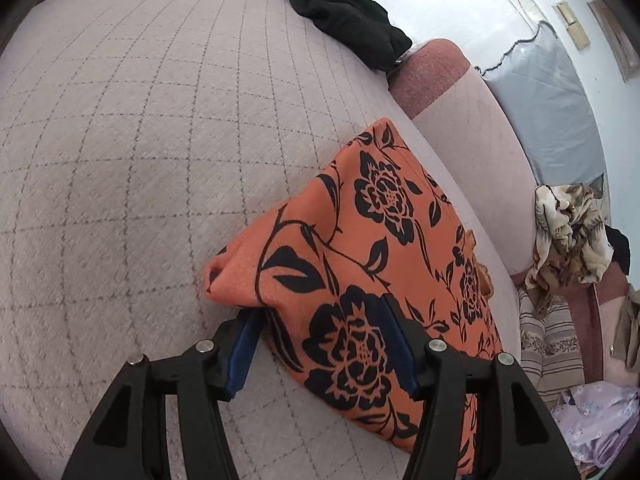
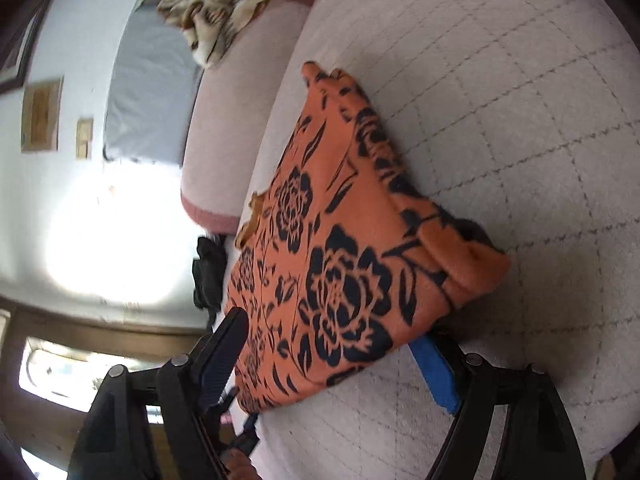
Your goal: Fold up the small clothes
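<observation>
I work both grippers over a folded orange floral garment [image 1: 384, 248] lying on the quilted sofa seat [image 1: 140, 160], hard against the sofa's pink backrest [image 1: 472, 128]; in the left wrist view the cloth runs from about 6 o'clock up to its far corner at 12 o'clock, its long axis along the backrest; my left gripper [image 1: 320, 344] stands part spread with the near edge of the garment between its blue pads [image 1: 394, 344], the cloth draped over the gap, and I cannot tell whether the pads press it; my right gripper [image 2: 340, 360] stands spread wide at the garment's other near edge, one black finger [image 2: 224, 344] at 9 o'clock of the cloth and the blue pad [image 2: 436, 376] at 4 o'clock, nothing visibly pinched; a rolled hem [image 2: 468, 264] sits at 3 o'clock in the right wrist view, toward open seat; a black garment [image 1: 344, 16] lies well apart at 12 o'clock in the left view, a patterned cloth [image 1: 568, 232] off the sofa's end at 3 o'clock; I judge both grippers equally near, the next fold turning on that long axis, the near edge carried away from me.
</observation>
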The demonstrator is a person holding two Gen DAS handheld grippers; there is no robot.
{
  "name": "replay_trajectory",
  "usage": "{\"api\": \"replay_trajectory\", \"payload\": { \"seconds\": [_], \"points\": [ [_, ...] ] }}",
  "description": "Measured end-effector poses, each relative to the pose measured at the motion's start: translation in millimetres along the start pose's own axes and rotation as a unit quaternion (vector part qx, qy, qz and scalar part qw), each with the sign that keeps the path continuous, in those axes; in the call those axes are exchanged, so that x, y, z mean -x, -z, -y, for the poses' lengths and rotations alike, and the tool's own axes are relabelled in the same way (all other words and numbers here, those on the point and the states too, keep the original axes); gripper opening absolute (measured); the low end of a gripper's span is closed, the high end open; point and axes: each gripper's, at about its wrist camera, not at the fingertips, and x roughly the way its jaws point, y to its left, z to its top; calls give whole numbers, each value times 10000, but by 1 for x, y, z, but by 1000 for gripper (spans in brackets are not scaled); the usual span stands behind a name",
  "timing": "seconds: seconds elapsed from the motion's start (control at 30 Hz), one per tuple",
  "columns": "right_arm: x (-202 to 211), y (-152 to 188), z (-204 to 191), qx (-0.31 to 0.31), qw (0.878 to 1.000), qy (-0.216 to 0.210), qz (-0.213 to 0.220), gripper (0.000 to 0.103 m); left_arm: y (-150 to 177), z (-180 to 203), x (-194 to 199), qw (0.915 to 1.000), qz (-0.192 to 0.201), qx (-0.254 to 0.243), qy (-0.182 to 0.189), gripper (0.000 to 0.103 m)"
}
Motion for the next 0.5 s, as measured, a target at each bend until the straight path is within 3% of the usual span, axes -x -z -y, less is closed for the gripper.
{"api": "replay_trajectory", "payload": {
  "seconds": [0.03,0.1,0.2,0.23,0.33,0.5],
  "points": [
    [-1,0,1,-156,9998,3,103,83,-3,-1,1,10000,22,24,-7,52],
    [-1,-1,0,-298,9991,65,307,83,-9,0,-6,9999,-39,-66,-140,20],
    [-2,-1,-3,-302,9980,222,500,82,-13,-1,-9,9998,-82,-127,-129,16],
    [-2,-4,-5,-238,9978,337,520,75,-14,2,-8,9996,-38,-235,-143,15],
    [-6,-16,-9,3,9968,694,403,27,-16,15,3,9982,147,-554,-165,13],
    [-6,-24,-28,823,9920,911,293,19,-13,43,45,9919,696,-1047,-182,12]
  ]
}}
